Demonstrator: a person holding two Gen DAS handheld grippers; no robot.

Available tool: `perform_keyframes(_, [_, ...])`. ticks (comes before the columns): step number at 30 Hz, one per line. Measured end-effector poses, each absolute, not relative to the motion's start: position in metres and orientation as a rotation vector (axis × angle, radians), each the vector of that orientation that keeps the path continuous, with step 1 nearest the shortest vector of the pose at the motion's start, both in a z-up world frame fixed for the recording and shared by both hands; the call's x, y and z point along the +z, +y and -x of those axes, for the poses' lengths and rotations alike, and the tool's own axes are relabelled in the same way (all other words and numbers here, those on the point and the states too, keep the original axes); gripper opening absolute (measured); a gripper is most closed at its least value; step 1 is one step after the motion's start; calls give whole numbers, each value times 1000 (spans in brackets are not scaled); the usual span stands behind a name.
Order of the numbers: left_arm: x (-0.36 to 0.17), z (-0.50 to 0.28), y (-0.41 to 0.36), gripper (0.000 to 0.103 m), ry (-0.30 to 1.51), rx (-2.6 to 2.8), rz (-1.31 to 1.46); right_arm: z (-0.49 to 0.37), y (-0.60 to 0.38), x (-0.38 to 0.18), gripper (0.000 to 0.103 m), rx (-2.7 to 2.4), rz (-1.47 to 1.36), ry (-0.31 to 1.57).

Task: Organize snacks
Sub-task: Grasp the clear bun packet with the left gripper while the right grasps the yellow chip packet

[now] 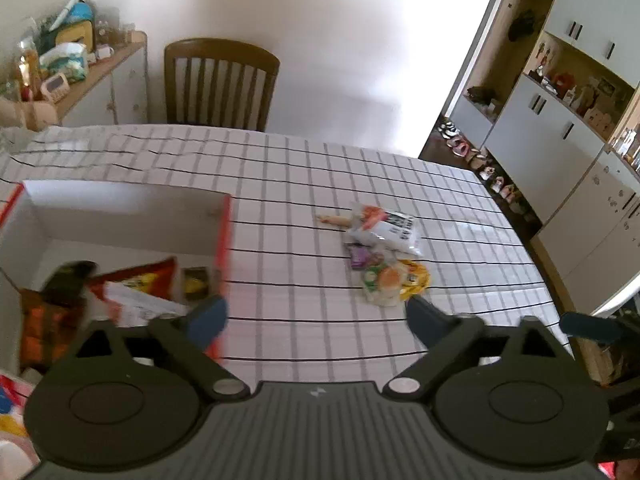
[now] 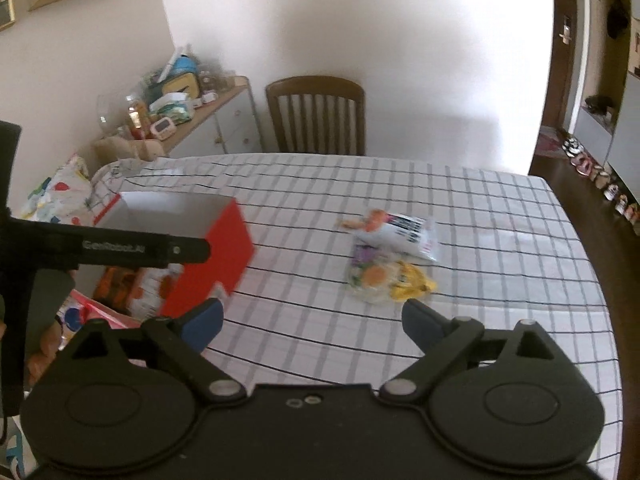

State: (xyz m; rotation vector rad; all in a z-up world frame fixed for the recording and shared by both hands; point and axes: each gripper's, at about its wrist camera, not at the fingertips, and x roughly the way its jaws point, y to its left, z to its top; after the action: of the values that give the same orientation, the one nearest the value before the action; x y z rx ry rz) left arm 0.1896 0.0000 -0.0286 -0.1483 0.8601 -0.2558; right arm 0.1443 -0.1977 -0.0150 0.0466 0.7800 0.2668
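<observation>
Red-sided box [image 2: 224, 244] at the table's [image 1: 460, 296] left edge holding packets, loose snack pile [image 1: 386, 254] well right of the box on bare checked cloth, left gripper [image 1: 316, 316] jaws wide apart and empty just right of the box, right gripper [image 2: 312, 322] likewise spread, nothing between.

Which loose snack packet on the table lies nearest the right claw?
The yellow packet, at the pile's near edge; the white packet lies farther back.

Black claw [image 1: 316, 316], blue fingertips [image 1: 208, 318]
</observation>
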Motion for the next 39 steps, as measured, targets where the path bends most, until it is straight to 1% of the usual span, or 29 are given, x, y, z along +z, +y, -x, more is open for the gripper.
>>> perform_keyframes(9, [-48,-213,-51,103,889,-225,143,-162,-253,-45,96,236,-41,813])
perform_keyframes(19, [-96,-241,-94,103,961,-201,44,-203,-292,-72,93,215,-55,836])
perform_keyframes(22, [-109,-250,-105,103,990,-205,20,-217,-300,-80,90,207,-73,852])
perform_keyframes(23, [-114,-253,-108,103,998,-206,16,-222,-302,-82,87,211,-85,862])
perform_keyframes(25, [-121,-259,-113,103,1010,-216,10,-230,-304,-86,86,219,-117,878])
perform_keyframes(34, [-153,-291,-122,103,1055,-196,12,-272,-295,-107,73,225,-177,930])
perform_keyframes(39, [-163,-299,-127,103,1027,-182,-22,-290,-287,-121,62,239,-210,972])
